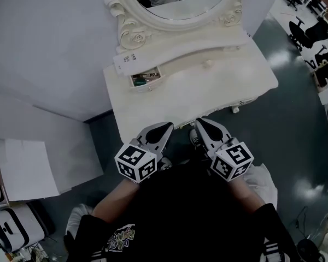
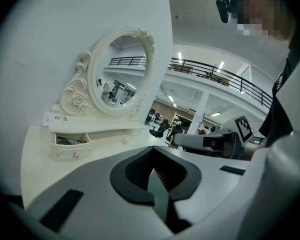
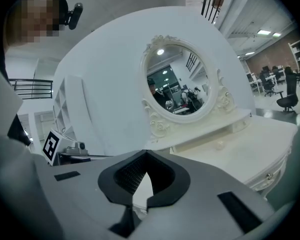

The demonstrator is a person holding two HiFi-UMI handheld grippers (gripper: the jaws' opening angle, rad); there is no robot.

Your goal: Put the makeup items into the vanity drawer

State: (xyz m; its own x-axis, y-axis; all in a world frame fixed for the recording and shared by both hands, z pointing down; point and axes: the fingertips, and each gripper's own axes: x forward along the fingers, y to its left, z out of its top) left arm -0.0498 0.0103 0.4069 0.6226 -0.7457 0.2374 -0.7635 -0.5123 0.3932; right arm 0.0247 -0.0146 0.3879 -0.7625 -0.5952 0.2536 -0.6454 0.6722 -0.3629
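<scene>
The makeup items (image 1: 146,76) lie in the small open drawer (image 1: 148,85), at the upper left of the white table (image 1: 235,86), just below the foot of the oval mirror (image 1: 132,34). All I can make out is a greenish piece among darker bits; they are too small to name. I'd guess they are light, hard-shelled and a little slick. Anything like them would be best pinched across its narrow middle with a gentle squeeze, since caps and compacts can crack or shoot out sideways.

The rest of the table top looks bare, so I'd judge there is little or nothing left to load. What remains would be pushing the drawer front home.

Both claws hang at the near edge of the table, low in the frame and well apart from the drawer. The left claw (image 1: 168,125) is closed on nothing. The right claw (image 1: 197,121) is also closed, with its pads together and empty.

The head view alone shows down into the drawer and takes in both claws at once. The left gripper view shows the drawer from the side, with its front panel, its knob and the contents just above the rim. The right gripper view misses that drawer and shows the mirror glass and the right-hand stretch of table.
</scene>
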